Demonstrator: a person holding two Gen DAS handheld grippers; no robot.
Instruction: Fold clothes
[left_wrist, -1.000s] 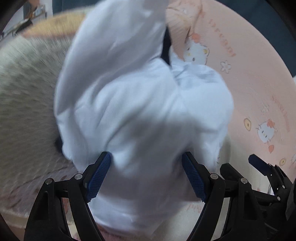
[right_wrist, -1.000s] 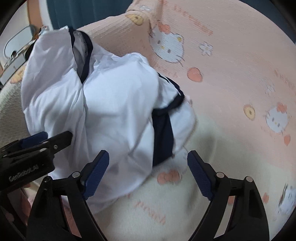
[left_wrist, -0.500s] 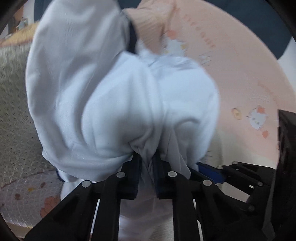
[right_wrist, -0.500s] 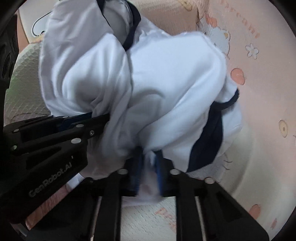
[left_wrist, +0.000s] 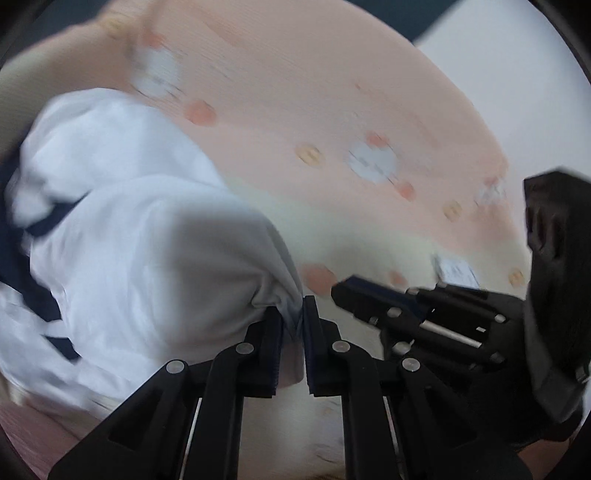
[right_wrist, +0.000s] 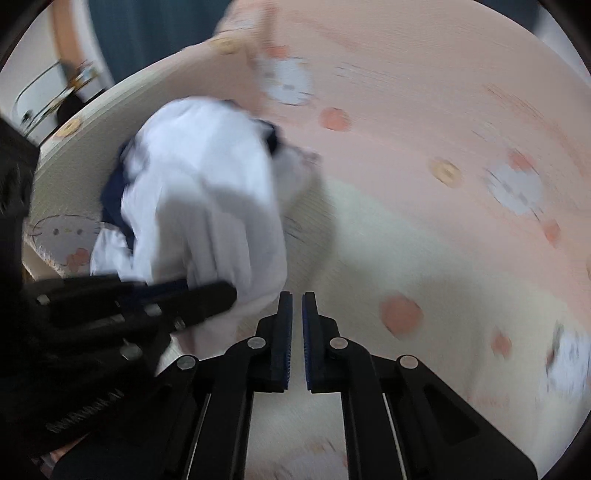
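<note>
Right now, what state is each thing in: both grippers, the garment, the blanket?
left gripper: jaws closing, pads pinching a fold of the garment.
right gripper: shut, nothing visible between its pads.
white garment with navy trim: bunched up, unfolded, held by the left gripper only.
pink cartoon-print blanket: spread out under the garment.

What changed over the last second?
Both grippers were open over the shirt, then clamped on it. The left gripper is closing with a fold between its pads. The right gripper is now shut with no cloth in it, the shirt off to its left. The blanket stayed spread.
</note>
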